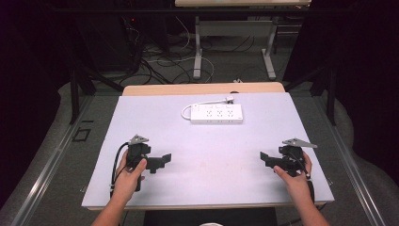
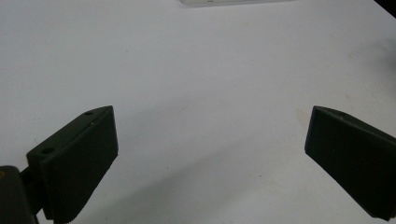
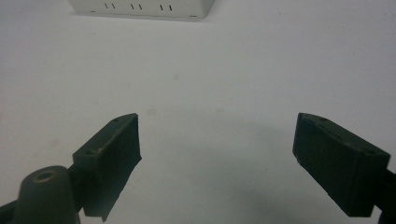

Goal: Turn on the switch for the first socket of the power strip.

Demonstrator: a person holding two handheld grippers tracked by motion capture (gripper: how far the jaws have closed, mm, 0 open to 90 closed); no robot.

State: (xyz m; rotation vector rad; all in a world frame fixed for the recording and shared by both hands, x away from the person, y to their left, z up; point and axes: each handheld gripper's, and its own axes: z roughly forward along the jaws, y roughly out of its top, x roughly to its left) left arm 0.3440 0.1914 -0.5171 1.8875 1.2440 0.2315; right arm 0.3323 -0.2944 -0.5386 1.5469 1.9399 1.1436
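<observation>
My left gripper [image 1: 162, 159] jaws stand wide apart, nothing between them, low over the white table cover [image 1: 141, 117], near-left. My left hand [image 1: 129, 174] holds it. My right gripper [image 1: 264, 157] jaws likewise spread, empty, near-right, in my right hand [image 1: 294, 176]. The two point toward each other, well apart. White power strip [image 1: 217, 114] lies flat at the far middle, its cord [image 1: 207, 102] looped beside it.

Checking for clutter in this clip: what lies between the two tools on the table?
Nothing: in the high view, the stretch between the left tool and right tool is bare white tabletop. The power strip lies farther back.
</observation>
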